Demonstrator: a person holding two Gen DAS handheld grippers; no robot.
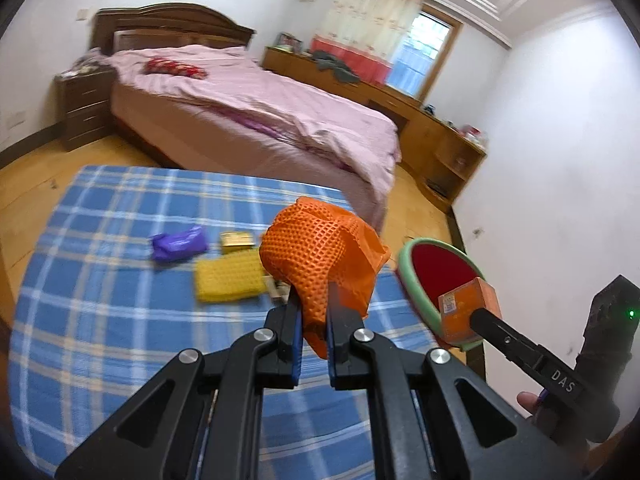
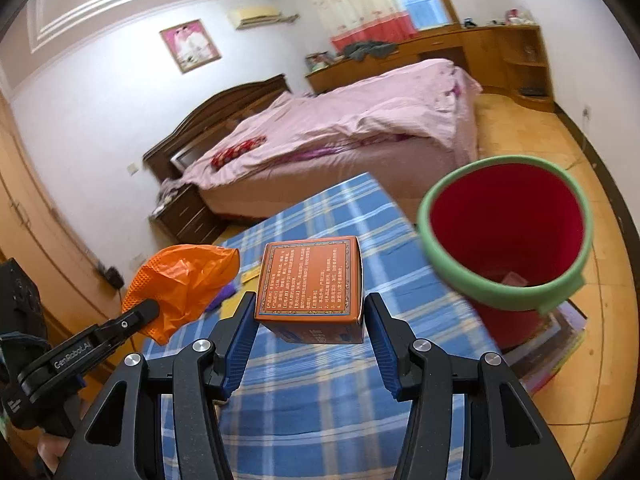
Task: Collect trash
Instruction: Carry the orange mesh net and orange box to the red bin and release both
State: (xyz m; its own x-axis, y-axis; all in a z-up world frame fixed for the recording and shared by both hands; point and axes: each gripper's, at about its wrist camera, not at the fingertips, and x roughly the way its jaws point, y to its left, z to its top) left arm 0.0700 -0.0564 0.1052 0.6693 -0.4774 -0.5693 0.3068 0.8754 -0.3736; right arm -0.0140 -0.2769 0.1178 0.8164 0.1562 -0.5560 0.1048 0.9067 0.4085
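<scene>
My left hand-held gripper (image 1: 315,316) is clamped on a crumpled orange mesh wrapper (image 1: 320,256) above the checked tabletop (image 1: 120,320), while my right hand-held gripper (image 2: 310,330) pinches an orange box (image 2: 310,286) just beside the red bin (image 2: 506,232).

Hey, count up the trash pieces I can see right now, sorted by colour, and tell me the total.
Orange: 2, the orange mesh bag in the left gripper and the orange box in the right gripper.
Purple: 1, the purple wrapper.
Yellow: 2, the yellow mesh pad and the small gold box.
Total: 5.
</scene>
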